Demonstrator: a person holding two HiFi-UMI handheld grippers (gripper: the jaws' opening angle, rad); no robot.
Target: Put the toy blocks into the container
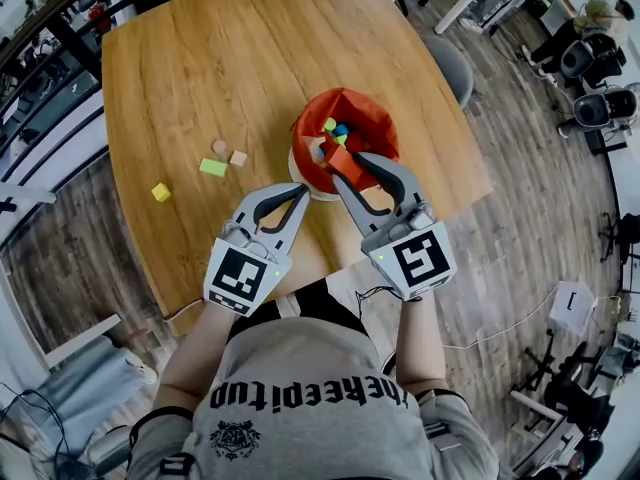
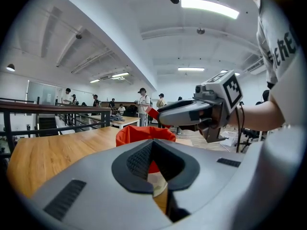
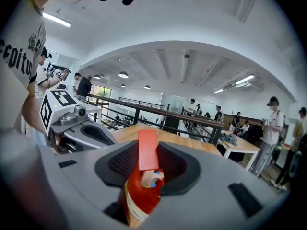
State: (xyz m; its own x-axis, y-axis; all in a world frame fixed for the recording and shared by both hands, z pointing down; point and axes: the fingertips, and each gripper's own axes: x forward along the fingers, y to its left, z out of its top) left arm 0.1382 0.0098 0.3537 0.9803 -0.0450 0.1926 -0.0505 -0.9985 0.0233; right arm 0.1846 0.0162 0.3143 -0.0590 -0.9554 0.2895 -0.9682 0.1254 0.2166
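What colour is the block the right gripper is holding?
Red. The block shows best in the right gripper view.

Head camera looks steeply down on a light wooden table [image 1: 200,58]; both gripper cameras look low along their jaws at the shared orange fabric container [image 1: 368,116].

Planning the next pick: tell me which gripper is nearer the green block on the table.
Left. The left gripper is just right of the green block; the right gripper is farther right, holding a red block over the orange container.
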